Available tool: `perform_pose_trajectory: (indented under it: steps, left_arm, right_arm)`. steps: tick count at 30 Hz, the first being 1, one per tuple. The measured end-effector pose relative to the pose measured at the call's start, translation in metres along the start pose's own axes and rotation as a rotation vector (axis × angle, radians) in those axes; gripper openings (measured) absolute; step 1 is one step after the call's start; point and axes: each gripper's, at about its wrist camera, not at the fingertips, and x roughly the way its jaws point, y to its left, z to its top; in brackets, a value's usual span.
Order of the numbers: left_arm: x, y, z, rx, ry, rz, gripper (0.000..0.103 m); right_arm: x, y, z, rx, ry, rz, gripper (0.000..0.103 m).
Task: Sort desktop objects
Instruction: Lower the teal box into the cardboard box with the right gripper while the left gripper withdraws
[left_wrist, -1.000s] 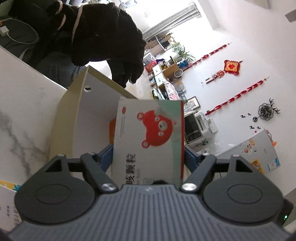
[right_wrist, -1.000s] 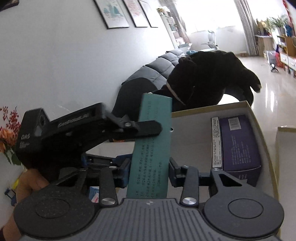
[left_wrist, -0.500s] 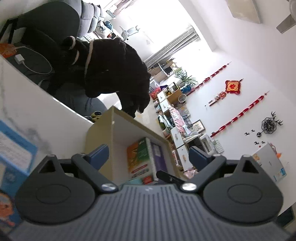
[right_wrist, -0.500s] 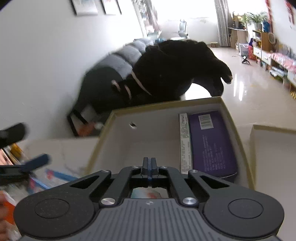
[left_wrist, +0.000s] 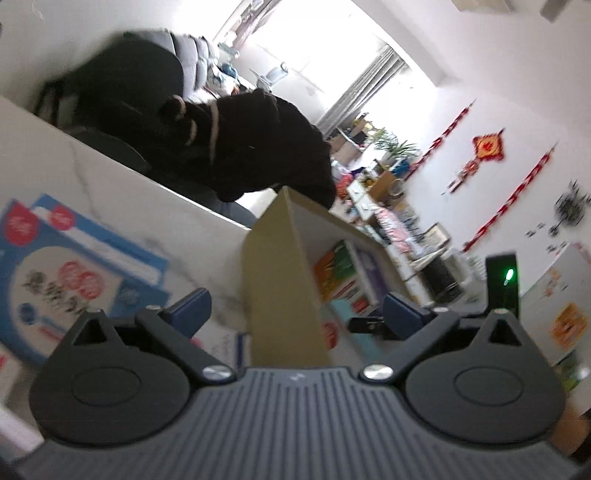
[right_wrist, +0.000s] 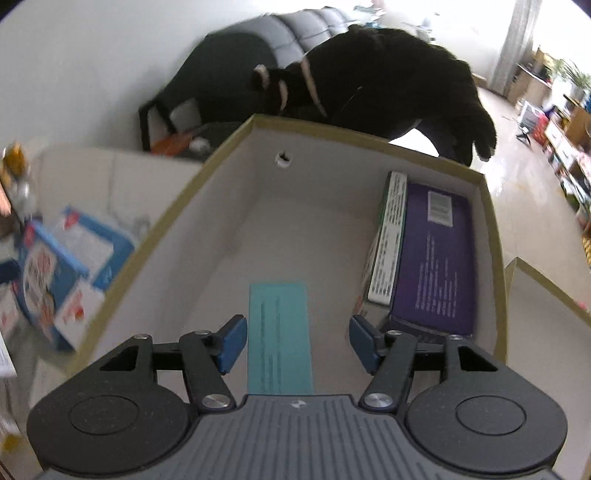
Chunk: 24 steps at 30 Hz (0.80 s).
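Observation:
My right gripper (right_wrist: 298, 343) hangs over the open cardboard box (right_wrist: 236, 144). Its jaws are opening, and the teal-edged medicine box (right_wrist: 279, 332) stands between the blue pads (right_wrist: 232, 343) without touching them, down inside the carton. A purple box (right_wrist: 436, 258) and a green-and-white box (right_wrist: 391, 236) stand along the carton's right wall. My left gripper (left_wrist: 297, 310) is opening wide with nothing held; the cardboard box's near corner (left_wrist: 280, 280) shows between its fingers. The teal box (left_wrist: 345, 314) shows inside the carton.
Blue-and-white medicine boxes (left_wrist: 74, 273) lie on the marble tabletop (left_wrist: 110, 184) left of the carton, also seen as blue boxes (right_wrist: 55, 273). A black plush toy (right_wrist: 388, 81) and a dark sofa sit beyond the table's far edge. A second carton's rim (right_wrist: 546, 284) lies to the right.
The left gripper let go of the bear-printed box and swung away to the left, opening wide. The right gripper lowered that box into the carton and opened its jaws off it.

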Motion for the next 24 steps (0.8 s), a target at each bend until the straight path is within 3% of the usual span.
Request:
perform_pose_trajectory:
  steps: [4, 7, 14, 18, 24]
  left_arm:
    - [-0.021, 0.000, -0.020, 0.063, -0.035, 0.051, 0.101]
    - [-0.033, 0.005, -0.032, 0.044, -0.059, 0.083, 0.102]
    - [-0.051, 0.022, -0.052, -0.027, -0.080, 0.158, 0.102]
    - [-0.064, 0.025, -0.070, -0.027, -0.070, 0.195, 0.102]
    - [-0.076, 0.026, -0.070, -0.005, -0.063, 0.204, 0.102]
  right_arm:
    - [0.003, 0.008, -0.009, -0.078, 0.041, -0.015, 0.060]
    - [0.007, 0.014, -0.011, -0.109, 0.057, -0.016, 0.044]
    - [0.021, 0.029, -0.001, -0.130, 0.021, -0.095, 0.043]
    - [0.035, 0.027, 0.012, -0.110, -0.021, -0.154, 0.043]
    - [0.056, 0.024, 0.035, -0.072, -0.066, -0.261, 0.043]
